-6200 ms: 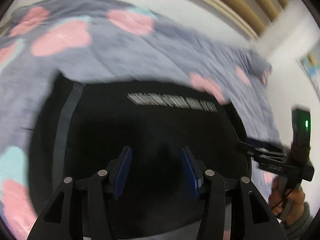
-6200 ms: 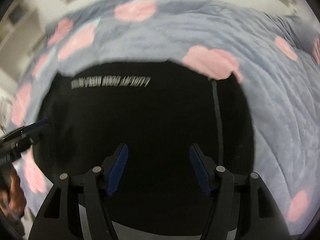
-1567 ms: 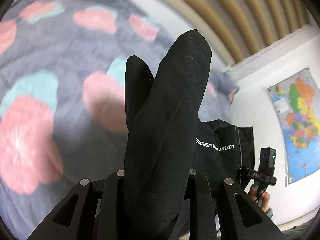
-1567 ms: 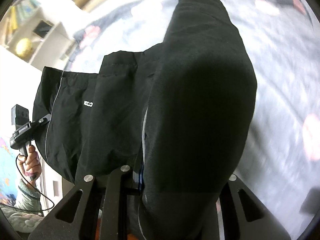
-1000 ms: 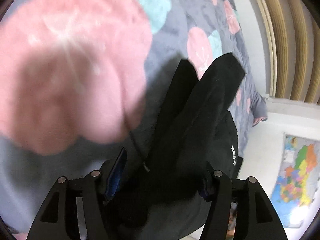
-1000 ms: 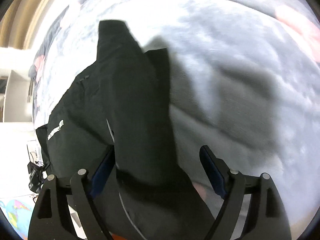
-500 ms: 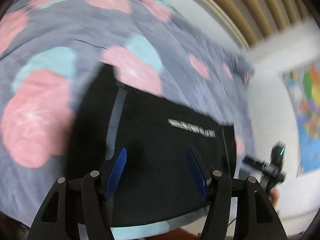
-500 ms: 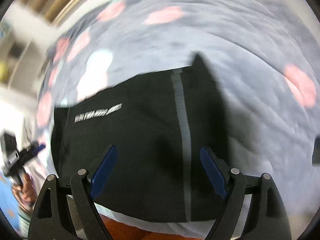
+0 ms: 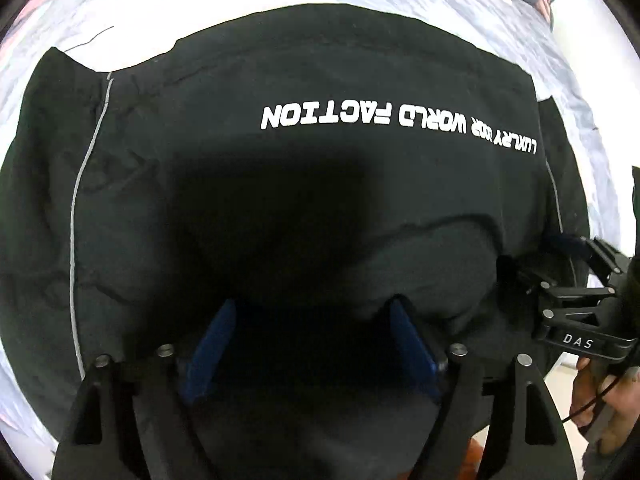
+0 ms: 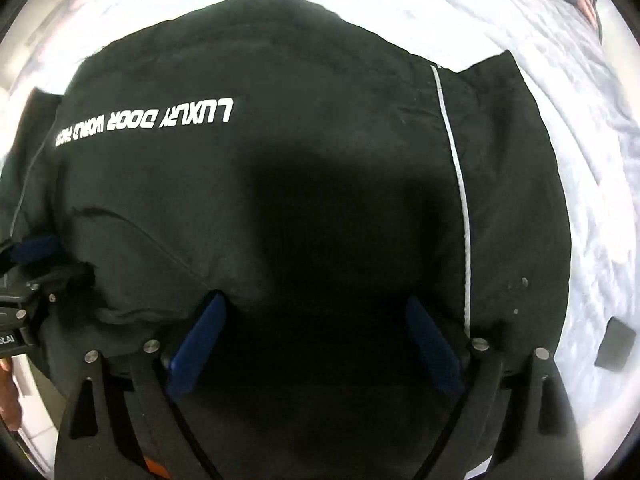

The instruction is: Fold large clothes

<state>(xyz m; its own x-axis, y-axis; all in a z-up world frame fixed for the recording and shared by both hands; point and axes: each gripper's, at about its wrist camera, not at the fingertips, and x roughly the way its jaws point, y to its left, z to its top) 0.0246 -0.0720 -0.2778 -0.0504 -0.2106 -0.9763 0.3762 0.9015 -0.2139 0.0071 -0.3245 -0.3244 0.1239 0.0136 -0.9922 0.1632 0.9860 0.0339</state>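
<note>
Both tools, left [image 9: 310, 344] and right [image 10: 314, 340], point down, jaws opening.

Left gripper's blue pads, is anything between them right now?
In the left wrist view the left gripper, its jaws opening, has nothing pinched between its blue pads; only the flat black printed jacket lies beneath.

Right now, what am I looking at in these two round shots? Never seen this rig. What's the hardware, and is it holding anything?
No robot arm here: a person carries a handheld two-finger gripper in each hand, each with a fisheye camera looking along its fingers. Both views look nearly straight down.

The left gripper and the right gripper hang over the near edge of a black garment with white lettering, spread on a pale bed cover. Both sets of jaws are opening, and the blue pads pinch nothing. The right gripper also shows at the left view's edge, and a small dark object lies on the cover.
</note>
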